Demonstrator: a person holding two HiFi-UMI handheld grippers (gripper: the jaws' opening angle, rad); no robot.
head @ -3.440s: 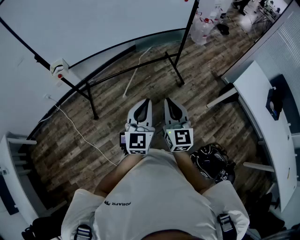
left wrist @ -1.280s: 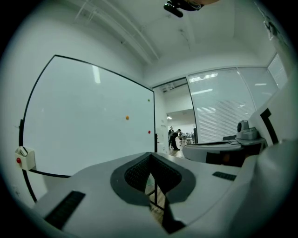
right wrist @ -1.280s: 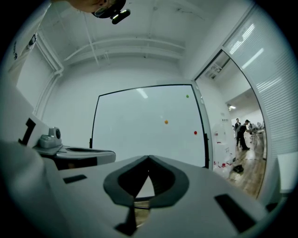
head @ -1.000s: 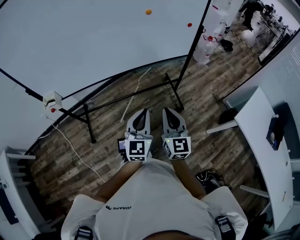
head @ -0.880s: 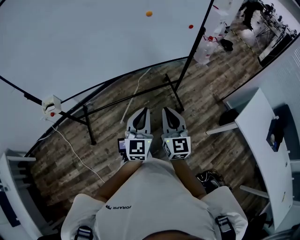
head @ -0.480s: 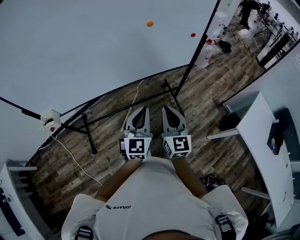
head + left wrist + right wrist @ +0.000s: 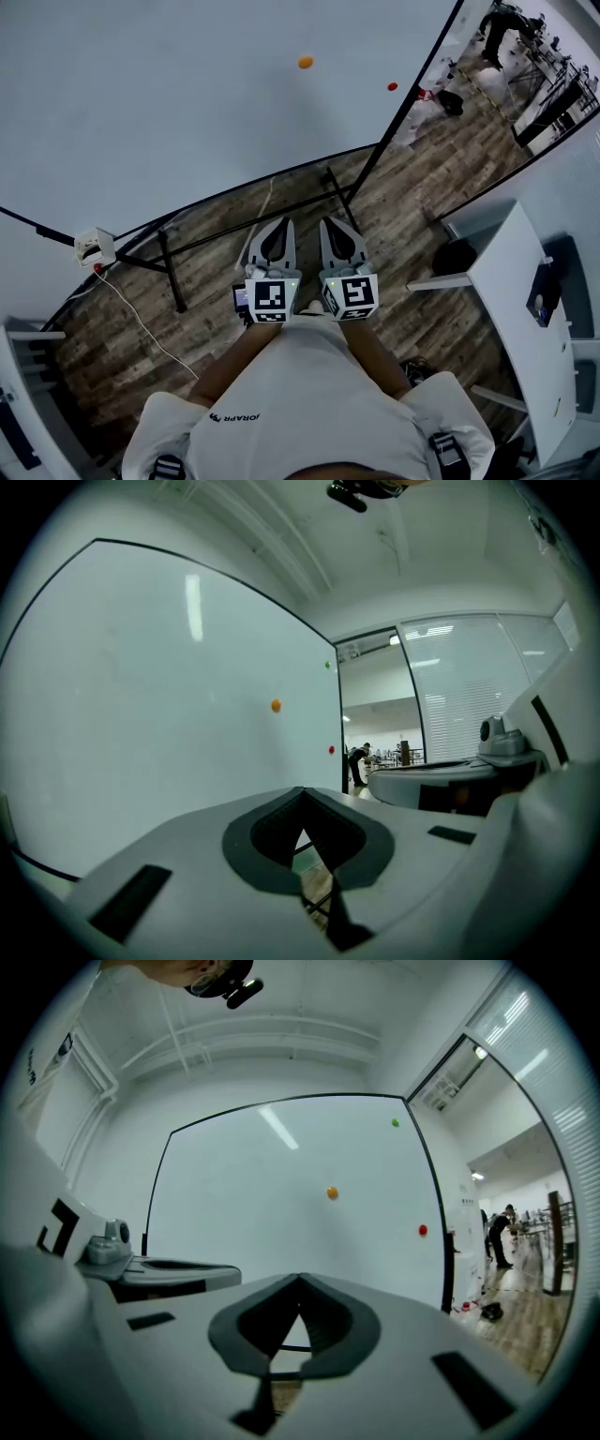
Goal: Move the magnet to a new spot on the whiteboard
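The whiteboard [image 7: 169, 103] fills the top of the head view and stands ahead of both grippers. An orange magnet [image 7: 306, 62] sticks on it, with a red magnet [image 7: 392, 86] to its right near the frame. The right gripper view shows the orange magnet [image 7: 332, 1192], the red magnet [image 7: 423, 1230] and a green magnet [image 7: 395, 1122] higher up. My left gripper [image 7: 283, 225] and right gripper [image 7: 329, 223] are held side by side at waist height, level, pointing at the board and well short of it. Both are shut and hold nothing.
The board's black stand legs [image 7: 337, 192] cross the wooden floor just ahead of the grippers. A white socket box [image 7: 92, 247] with a cable lies at the left. A white table [image 7: 506, 281] stands at the right. A person [image 7: 494, 19] bends over far back.
Both grippers have come closer to the whiteboard together, still shut. The orange and red magnets now sit lower in the head view, and more of the board shows.
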